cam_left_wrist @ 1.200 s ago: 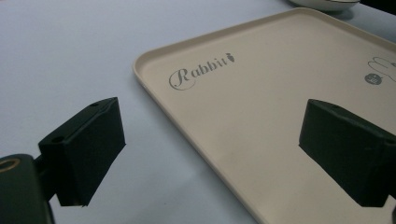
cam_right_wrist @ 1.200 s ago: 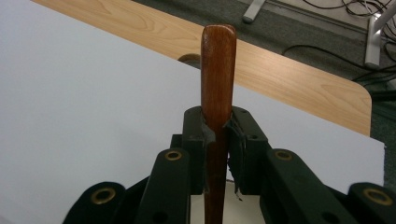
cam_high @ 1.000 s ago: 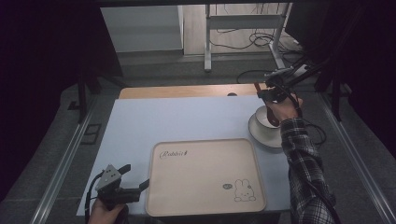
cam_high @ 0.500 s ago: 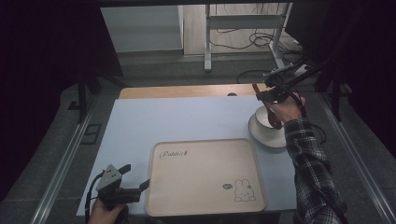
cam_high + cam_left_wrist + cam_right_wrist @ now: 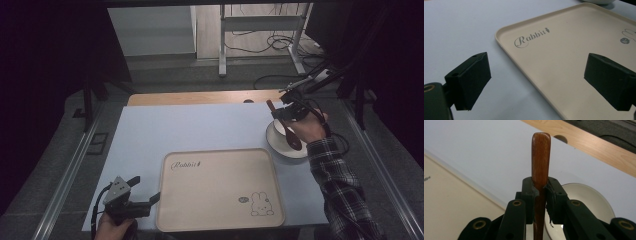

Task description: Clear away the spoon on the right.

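High view: we see a pale blue table [image 5: 165, 135] with a cream tray [image 5: 220, 190] toward six o'clock, printed with "Rabbit" at its ten o'clock corner and a small rabbit at its four o'clock corner. At about three o'clock from the tray's top edge, just beside it, sits a white bowl [image 5: 287, 142]. Above the bowl the right gripper [image 5: 286, 114] hangs in the person's right hand [image 5: 307, 127], its jaws clamped on a brown wooden spoon [image 5: 291, 135]; the handle points to eleven o'clock and the spoon's dark head lies over the bowl toward five o'clock. We cannot tell whether the head touches the bowl.

Right gripper view: the spoon's handle [image 5: 541, 157] rises straight to twelve o'clock between the closed jaws, with the bowl [image 5: 584, 200] behind at four o'clock.

At seven o'clock of the table the left gripper [image 5: 150, 200] rests just beside the tray's left edge. Left gripper view: its jaws stand wide apart, empty, one over the table, one over the tray [image 5: 564, 57].
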Demonstrator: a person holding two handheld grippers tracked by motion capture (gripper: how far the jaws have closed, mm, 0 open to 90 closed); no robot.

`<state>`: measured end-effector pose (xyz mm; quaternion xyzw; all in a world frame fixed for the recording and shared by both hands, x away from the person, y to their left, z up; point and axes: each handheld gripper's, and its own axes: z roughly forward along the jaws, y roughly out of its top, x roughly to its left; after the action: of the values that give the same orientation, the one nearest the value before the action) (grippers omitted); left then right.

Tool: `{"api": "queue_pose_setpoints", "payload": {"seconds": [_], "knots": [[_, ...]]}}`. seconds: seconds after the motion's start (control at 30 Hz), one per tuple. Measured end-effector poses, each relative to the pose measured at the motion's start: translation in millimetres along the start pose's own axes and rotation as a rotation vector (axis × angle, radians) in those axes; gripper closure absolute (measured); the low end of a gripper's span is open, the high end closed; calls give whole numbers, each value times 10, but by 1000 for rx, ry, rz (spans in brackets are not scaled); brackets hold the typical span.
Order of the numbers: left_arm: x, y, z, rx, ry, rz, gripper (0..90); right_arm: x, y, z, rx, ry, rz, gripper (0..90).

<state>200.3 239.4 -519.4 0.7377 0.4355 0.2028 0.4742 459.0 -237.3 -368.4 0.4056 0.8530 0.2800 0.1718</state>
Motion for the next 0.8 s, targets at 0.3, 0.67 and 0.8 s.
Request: {"api": "queue_pose_setpoints", "payload": {"seconds": [0.3, 0.67, 0.8], "knots": [[-3, 1, 3, 2, 1, 1, 67, 170, -142, -64, 21, 33, 1, 780], [-4, 2, 5, 4, 2, 1, 68, 413, -288, -80, 61, 79, -10, 780], [-5, 3, 7, 4, 3, 2, 68, 533, -365, -85, 81, 101, -21, 780]]}}
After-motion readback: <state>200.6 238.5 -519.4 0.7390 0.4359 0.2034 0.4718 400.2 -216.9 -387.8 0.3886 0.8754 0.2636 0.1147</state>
